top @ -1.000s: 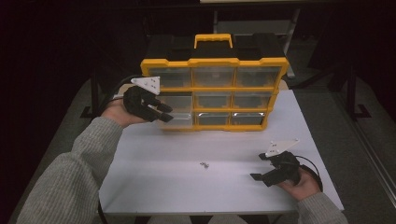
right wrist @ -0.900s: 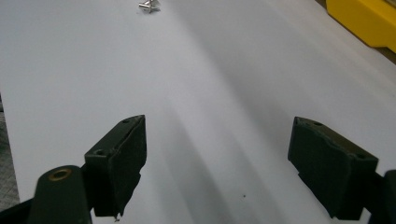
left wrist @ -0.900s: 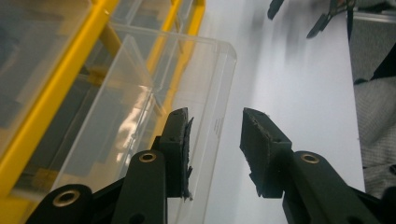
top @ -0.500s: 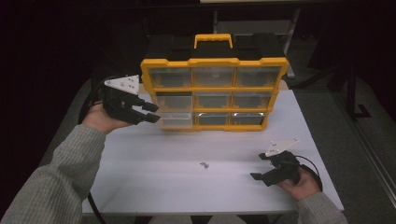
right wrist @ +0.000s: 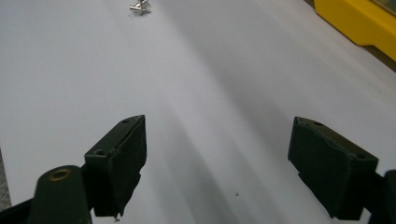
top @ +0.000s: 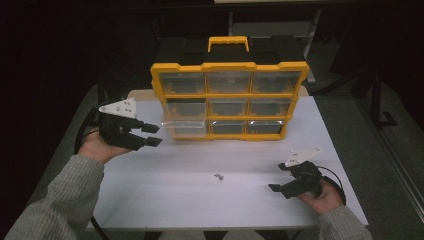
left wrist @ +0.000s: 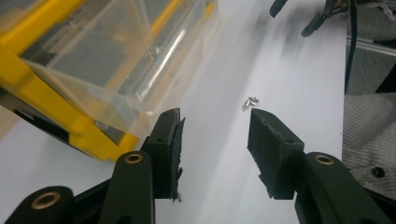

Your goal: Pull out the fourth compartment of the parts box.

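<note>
On the white table [top: 200, 200], mid-way between both grippers, a small cluster of screws [top: 218, 176], loose and apart from everything else. Seen again past the left gripper's jaws in the left gripper view [left wrist: 252, 102], and near the top edge in the right gripper view [right wrist: 140, 6].

Toward the far edge, upright: yellow organiser [top: 229, 102] with clear drawers in three rows and a handle on top. Bottom-left drawer [top: 184, 128] pulled out slightly, its clear front jutting past the frame [left wrist: 116, 88].

Left of that drawer, just beside it yet not touching: left gripper [top: 152, 135], held in a hand with a grey knit sleeve. Jaws parted, having just been opening, nothing between the pads, only bare table behind the gap [left wrist: 215, 144].

Near the front right corner, well apart from the organiser: right gripper [top: 277, 177], resting low in the other hand. Jaws spread wide [right wrist: 217, 163], nothing pinched, pointed across the table toward the screws.
</note>
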